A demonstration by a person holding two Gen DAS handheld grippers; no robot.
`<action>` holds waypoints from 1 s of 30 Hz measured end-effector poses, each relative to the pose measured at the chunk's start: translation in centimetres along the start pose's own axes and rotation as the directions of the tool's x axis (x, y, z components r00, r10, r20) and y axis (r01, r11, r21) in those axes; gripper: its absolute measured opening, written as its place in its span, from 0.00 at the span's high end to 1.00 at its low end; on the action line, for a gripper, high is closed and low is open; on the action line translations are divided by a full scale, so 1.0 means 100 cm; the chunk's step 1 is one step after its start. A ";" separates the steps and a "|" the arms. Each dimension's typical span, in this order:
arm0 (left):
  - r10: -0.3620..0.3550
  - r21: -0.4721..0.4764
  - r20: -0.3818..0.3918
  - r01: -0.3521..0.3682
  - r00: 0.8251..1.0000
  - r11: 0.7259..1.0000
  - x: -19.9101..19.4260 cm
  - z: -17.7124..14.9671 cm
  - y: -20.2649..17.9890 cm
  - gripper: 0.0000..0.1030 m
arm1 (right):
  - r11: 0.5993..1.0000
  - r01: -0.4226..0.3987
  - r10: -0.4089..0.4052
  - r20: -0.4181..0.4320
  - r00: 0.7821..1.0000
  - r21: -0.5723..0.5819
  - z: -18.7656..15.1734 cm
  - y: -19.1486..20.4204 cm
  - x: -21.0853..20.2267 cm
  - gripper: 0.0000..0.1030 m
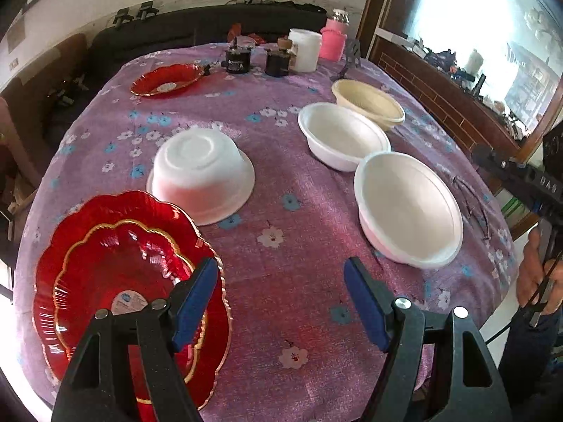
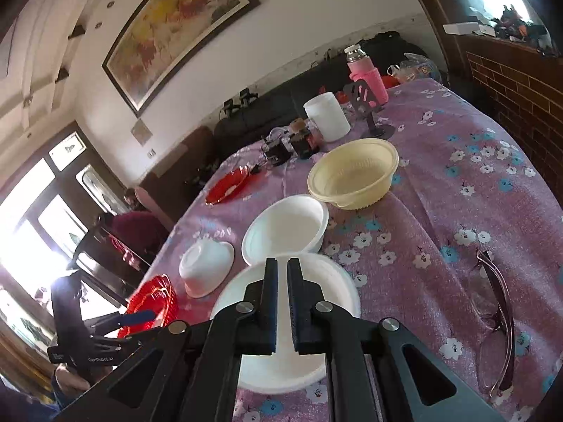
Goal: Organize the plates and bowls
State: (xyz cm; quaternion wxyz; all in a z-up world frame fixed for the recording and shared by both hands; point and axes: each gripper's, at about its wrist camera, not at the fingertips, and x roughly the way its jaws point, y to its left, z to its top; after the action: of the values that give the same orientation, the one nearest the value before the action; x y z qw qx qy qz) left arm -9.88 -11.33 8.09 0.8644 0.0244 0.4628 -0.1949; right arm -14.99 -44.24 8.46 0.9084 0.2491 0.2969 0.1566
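The left gripper (image 1: 281,302) stands wide open with nothing between its blue pads, hanging over bare purple floral cloth on the worktop (image 1: 309,379). Just to its left lies a stack of red scalloped plates (image 1: 116,263) with gold rims, the left finger overlapping the stack's edge in the view. Beyond that sits an upturned white bowl (image 1: 202,172), and to the right a large white bowl (image 1: 408,207) stands upright.

The right gripper (image 2: 282,270) is nearly closed, only a narrow slit between its black fingers, and it seems to hold nothing; its tips sit over the near white bowl, though whether they touch the rim is hard to tell. Past it, in a line, come a second white bowl (image 2: 286,227) and a cream bowl (image 2: 353,174). A lone red plate (image 2: 230,184) lies farther back on the left. A pair of glasses (image 2: 496,320) rests on the cloth to the right
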 end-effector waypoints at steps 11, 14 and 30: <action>0.032 -0.149 0.089 -0.018 0.996 0.989 -0.059 0.035 0.064 0.28 | 0.999 -0.042 0.042 -0.003 0.999 0.030 0.002 -0.003 0.002 0.83; 0.046 -0.193 0.103 -0.026 0.994 0.981 -0.066 0.037 0.076 0.28 | 0.999 -0.036 0.036 0.011 0.999 0.037 0.002 -0.005 -0.001 0.55; -0.116 -0.196 -0.035 0.107 0.993 0.975 0.006 0.055 0.031 0.28 | 0.997 0.026 -0.021 -0.077 0.997 0.067 0.015 -0.017 0.026 0.54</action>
State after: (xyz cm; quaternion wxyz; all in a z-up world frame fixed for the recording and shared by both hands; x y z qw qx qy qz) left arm -4.14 -9.91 10.32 0.8395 -0.0816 0.5000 -0.1966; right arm -11.80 -45.03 7.34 0.8892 0.2702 0.3393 0.1452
